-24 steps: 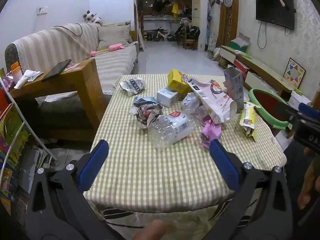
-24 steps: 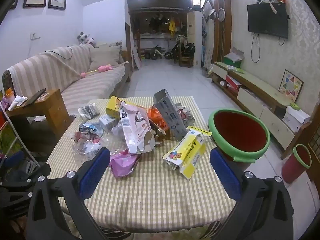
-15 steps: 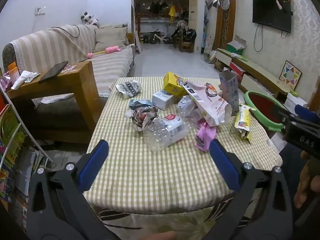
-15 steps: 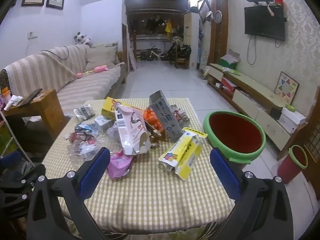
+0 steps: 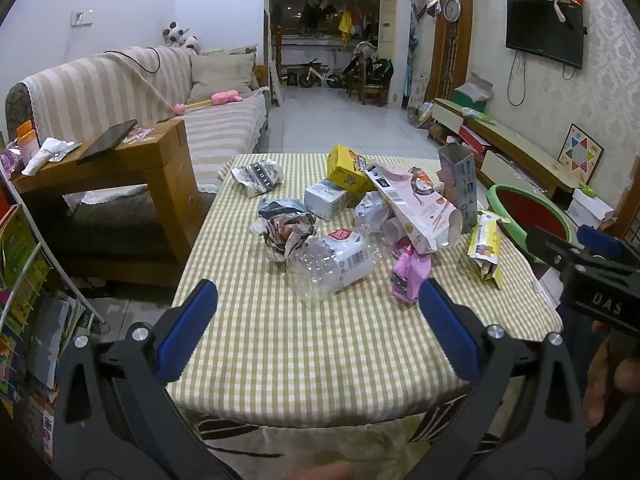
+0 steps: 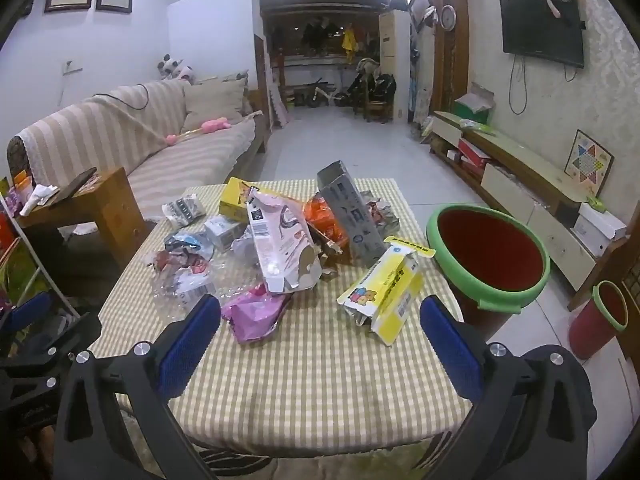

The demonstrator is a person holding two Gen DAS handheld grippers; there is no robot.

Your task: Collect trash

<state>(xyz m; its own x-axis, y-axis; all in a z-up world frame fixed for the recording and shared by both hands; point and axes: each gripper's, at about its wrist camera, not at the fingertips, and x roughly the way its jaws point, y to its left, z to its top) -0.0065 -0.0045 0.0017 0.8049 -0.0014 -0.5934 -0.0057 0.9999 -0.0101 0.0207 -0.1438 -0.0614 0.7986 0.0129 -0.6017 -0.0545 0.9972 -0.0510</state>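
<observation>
Both the left gripper point(image 5: 318, 314) and the right gripper point(image 6: 320, 322) hover with jaws spread wide, holding nothing. The trash sits heaped mid-table point(image 6: 320, 380). The red bin point(image 6: 490, 258) stands off the edge at about two o'clock from the right gripper. The yellow carton point(image 6: 382, 294) looks nearest to it; pinching across its flat sides, probably crumpled, should hold best.

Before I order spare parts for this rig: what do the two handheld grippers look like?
Both match. The left gripper and right gripper have black angular plastic frames with cut-out slots, silver screw heads at the joints, and long blue pads lining the inside of each finger. From the left camera, the right gripper's black body carries white "DAS" lettering. No cables or sleeves are visible.
</observation>
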